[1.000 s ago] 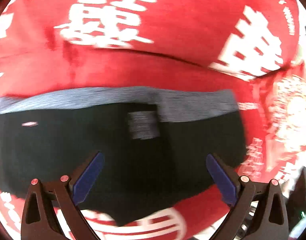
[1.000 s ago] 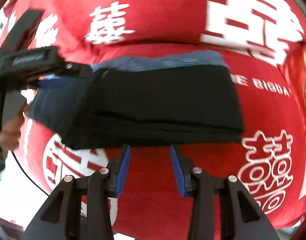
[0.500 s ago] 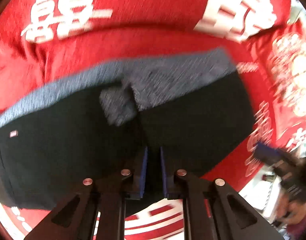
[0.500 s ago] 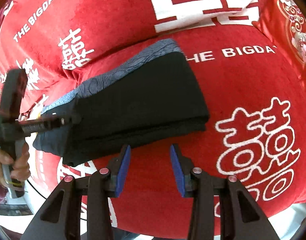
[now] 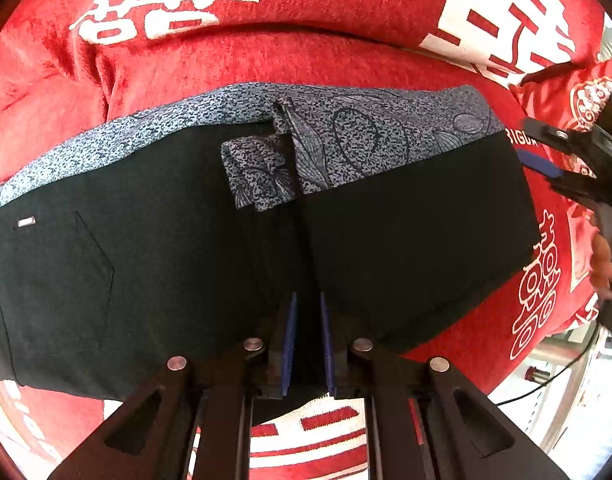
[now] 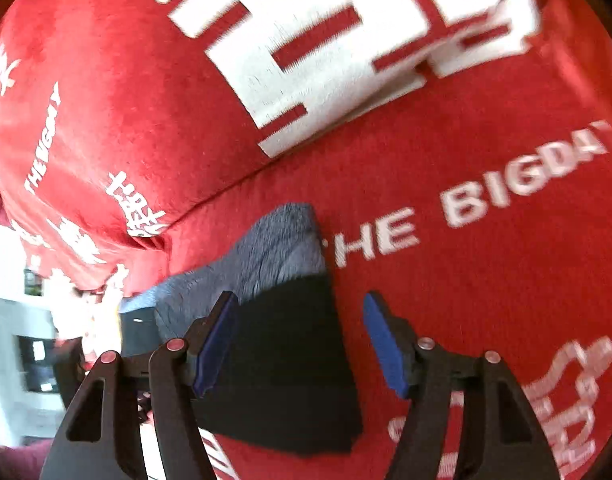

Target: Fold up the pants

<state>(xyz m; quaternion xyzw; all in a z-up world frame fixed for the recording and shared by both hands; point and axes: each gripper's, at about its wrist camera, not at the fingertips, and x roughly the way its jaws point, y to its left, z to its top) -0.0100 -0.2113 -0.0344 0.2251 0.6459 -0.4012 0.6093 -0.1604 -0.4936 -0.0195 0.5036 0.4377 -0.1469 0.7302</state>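
Left gripper (image 5: 306,336) clamped on near edge of black pants (image 5: 406,232), blue pads nearly together with a fabric fold pinched between. Right gripper (image 6: 301,340) spread wide, straddling pants' corner, not closed on it. Pants folded, lying on red printed sofa cover (image 5: 306,60), grey patterned waistband (image 5: 366,136) on far side, back pocket (image 5: 57,280) at left. Seen from left wrist, right gripper at pants' right edge.

A red sofa cover (image 5: 306,60) printed with white double-happiness characters and "THE BIGDAY" lettering (image 6: 486,208) carries everything. Directly on it lie the folded black pants (image 5: 406,232), their patterned grey waistband (image 5: 366,132) toward twelve o'clock.
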